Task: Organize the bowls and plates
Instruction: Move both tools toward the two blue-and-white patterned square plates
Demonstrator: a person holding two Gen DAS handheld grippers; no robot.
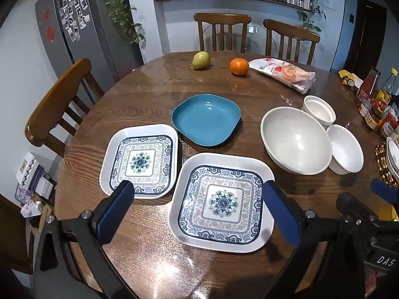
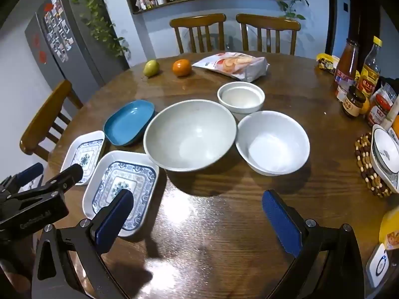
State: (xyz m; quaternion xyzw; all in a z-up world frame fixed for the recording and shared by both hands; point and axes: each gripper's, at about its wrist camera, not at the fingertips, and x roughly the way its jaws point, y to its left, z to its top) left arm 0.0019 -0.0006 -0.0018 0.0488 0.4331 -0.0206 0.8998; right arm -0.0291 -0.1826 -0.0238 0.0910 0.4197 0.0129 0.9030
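Observation:
Two square blue-patterned plates lie side by side on the round wooden table (image 1: 154, 261): the left plate (image 1: 142, 160) and the near plate (image 1: 222, 201). Behind them sits a blue square plate (image 1: 207, 119). To the right stand a large grey bowl (image 1: 296, 139), a white bowl (image 1: 345, 149) and a white round dish (image 1: 319, 109). My left gripper (image 1: 198, 186) hovers open above the near plate, holding nothing. My right gripper (image 2: 198, 196) hangs open over bare table in front of the grey bowl (image 2: 189, 134) and the white bowl (image 2: 273, 142).
A pear (image 1: 200, 60), an orange (image 1: 239, 66) and a snack bag (image 1: 284, 74) lie at the far side. Bottles and jars (image 2: 356, 79) crowd the right edge, by a beaded trivet (image 2: 366, 164) bearing a patterned bowl. Wooden chairs (image 1: 222, 32) ring the table.

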